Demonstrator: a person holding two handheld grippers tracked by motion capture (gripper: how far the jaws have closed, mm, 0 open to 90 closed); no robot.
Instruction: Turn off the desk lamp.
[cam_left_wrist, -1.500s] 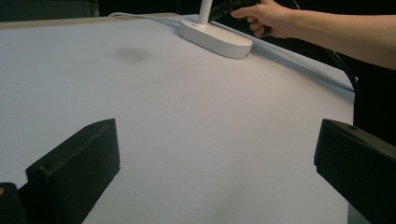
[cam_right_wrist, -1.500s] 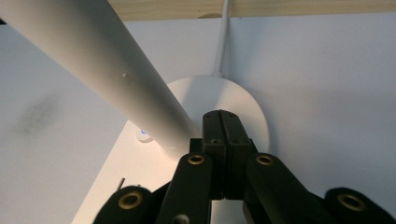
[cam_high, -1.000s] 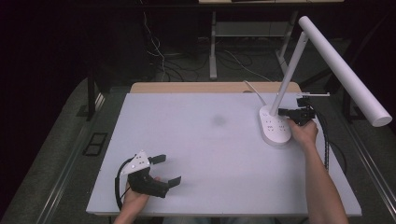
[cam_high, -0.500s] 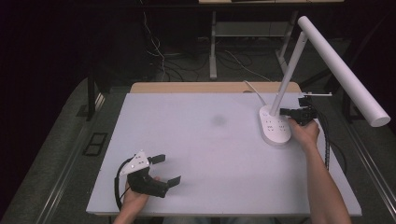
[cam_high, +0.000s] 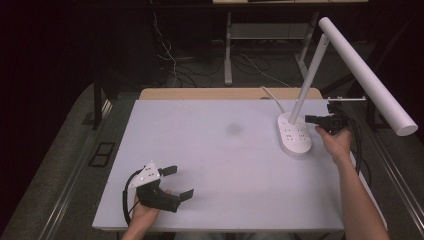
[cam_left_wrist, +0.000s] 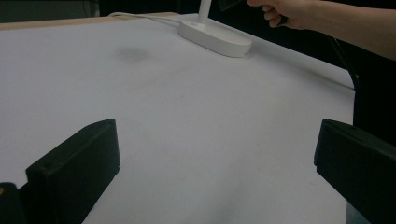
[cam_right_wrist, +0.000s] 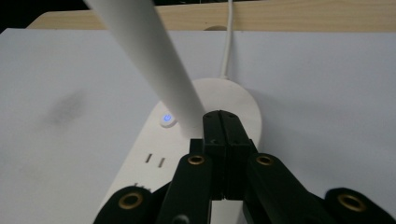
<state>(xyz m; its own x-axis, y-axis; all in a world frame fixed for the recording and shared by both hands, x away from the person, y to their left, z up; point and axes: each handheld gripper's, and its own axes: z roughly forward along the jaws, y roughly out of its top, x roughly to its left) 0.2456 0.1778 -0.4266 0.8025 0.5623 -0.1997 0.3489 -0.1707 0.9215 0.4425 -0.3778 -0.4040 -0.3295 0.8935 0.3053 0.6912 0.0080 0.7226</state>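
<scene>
A white desk lamp stands at the table's right, with its oval base (cam_high: 295, 136), slanted stem (cam_high: 307, 80) and long head (cam_high: 367, 75). My right gripper (cam_high: 310, 119) is shut with nothing between the jaws and hovers just right of the stem, over the base. In the right gripper view its closed tips (cam_right_wrist: 221, 117) sit beside the stem (cam_right_wrist: 149, 51), near a small round button (cam_right_wrist: 166, 119) glowing blue on the base (cam_right_wrist: 238, 100). My left gripper (cam_high: 180, 182) rests open at the table's front left, its jaws wide apart (cam_left_wrist: 215, 172) and holding nothing.
The lamp's white cable (cam_right_wrist: 227, 42) runs back over the wooden strip (cam_high: 200, 93) at the table's far edge. A faint grey smudge (cam_high: 233, 128) marks the white tabletop (cam_high: 225, 165). Socket slots (cam_right_wrist: 156, 161) show on the base. The right hand (cam_left_wrist: 289, 11) is seen beyond the base (cam_left_wrist: 215, 37).
My right gripper has lifted a little above the lamp base and drifted slightly right, still shut. The left gripper has not moved.
</scene>
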